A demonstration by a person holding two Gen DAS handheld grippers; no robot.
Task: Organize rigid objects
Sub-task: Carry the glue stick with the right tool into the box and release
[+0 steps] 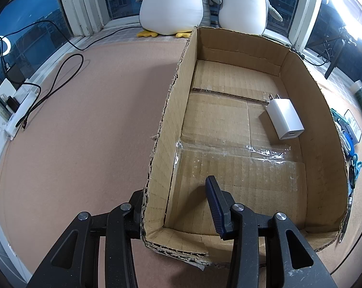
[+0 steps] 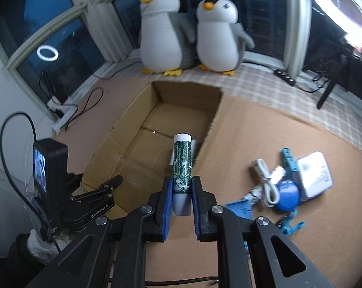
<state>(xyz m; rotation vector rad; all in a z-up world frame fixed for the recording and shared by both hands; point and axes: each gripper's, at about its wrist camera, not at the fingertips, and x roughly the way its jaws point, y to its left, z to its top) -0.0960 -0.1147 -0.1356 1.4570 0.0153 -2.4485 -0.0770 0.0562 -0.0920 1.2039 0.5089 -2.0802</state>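
While the open cardboard box [image 2: 157, 129] fills the ground ahead of your right gripper [image 2: 181, 192] and a little to its left, the move that counts is carrying what you hold over the box's near right wall and down inside. Your left gripper [image 1: 178, 206] is clamped shut on the box's near left corner, one finger outside the wall and one inside, so that hand steadies the box and the right hand does the placing. Deep in the box, ahead of the left gripper and to its right, a white charger [image 1: 285, 118] already lies flat on the floor. Your right gripper is closed on the green patterned tube [image 2: 182, 160], gripping its grey lower end; its long axis runs straight forward along the fingers, white cap leading, so the tip already points toward the box opening. The remaining loose pieces [image 2: 289, 182] sit to the right of the right gripper, outside the box.
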